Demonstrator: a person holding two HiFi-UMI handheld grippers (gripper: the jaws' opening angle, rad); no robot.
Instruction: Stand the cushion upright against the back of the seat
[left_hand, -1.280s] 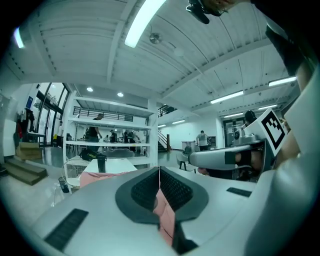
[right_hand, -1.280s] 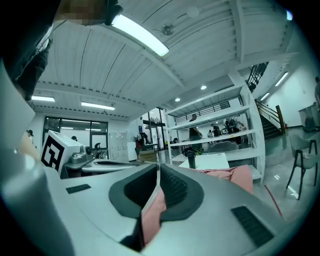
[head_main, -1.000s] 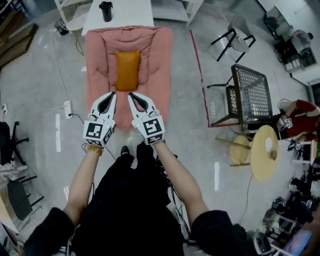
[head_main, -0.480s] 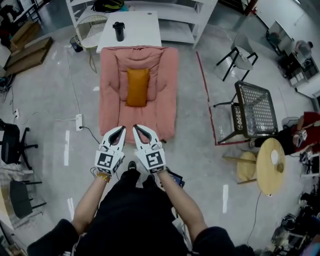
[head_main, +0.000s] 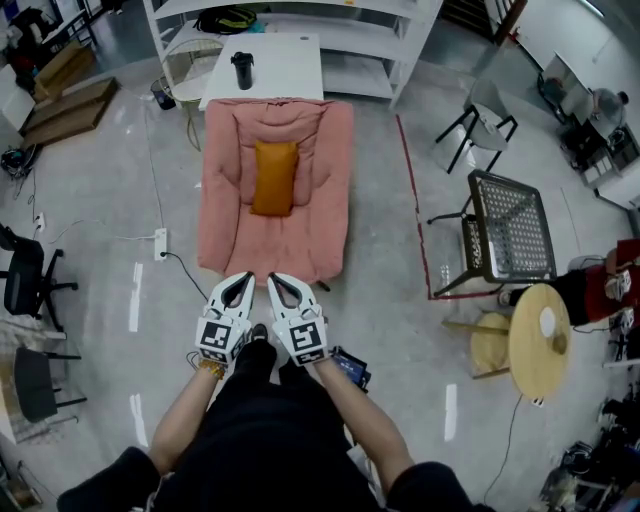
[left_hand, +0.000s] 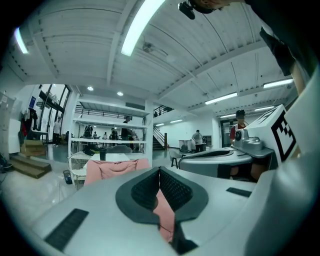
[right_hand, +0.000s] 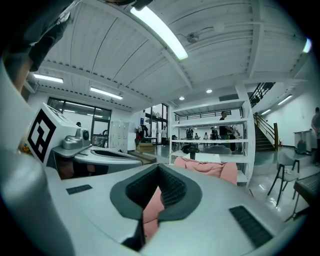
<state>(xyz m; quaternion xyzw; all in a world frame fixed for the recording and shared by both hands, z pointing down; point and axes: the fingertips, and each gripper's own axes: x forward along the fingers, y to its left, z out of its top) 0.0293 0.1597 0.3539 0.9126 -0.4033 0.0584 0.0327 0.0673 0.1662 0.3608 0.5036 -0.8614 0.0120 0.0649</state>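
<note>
A pink padded floor seat stands on the concrete floor, its back toward the white table. An orange cushion rests lengthwise in the middle of it, against the padded back. My left gripper and right gripper hang side by side just short of the seat's front edge, both shut with nothing in them. In the left gripper view the jaws of the left gripper meet in front of the pink seat. In the right gripper view the right gripper does the same, and the seat shows beyond. The jaws hide the cushion in both.
Behind the seat stands a white table with a black cup, then white shelving. A black mesh chair and a round wooden table stand at the right. A power strip and its cable lie left of the seat.
The person has stepped back from the seat. Both grippers, earlier over the seat's front part, now hang short of its front edge. The cushion has not moved.
</note>
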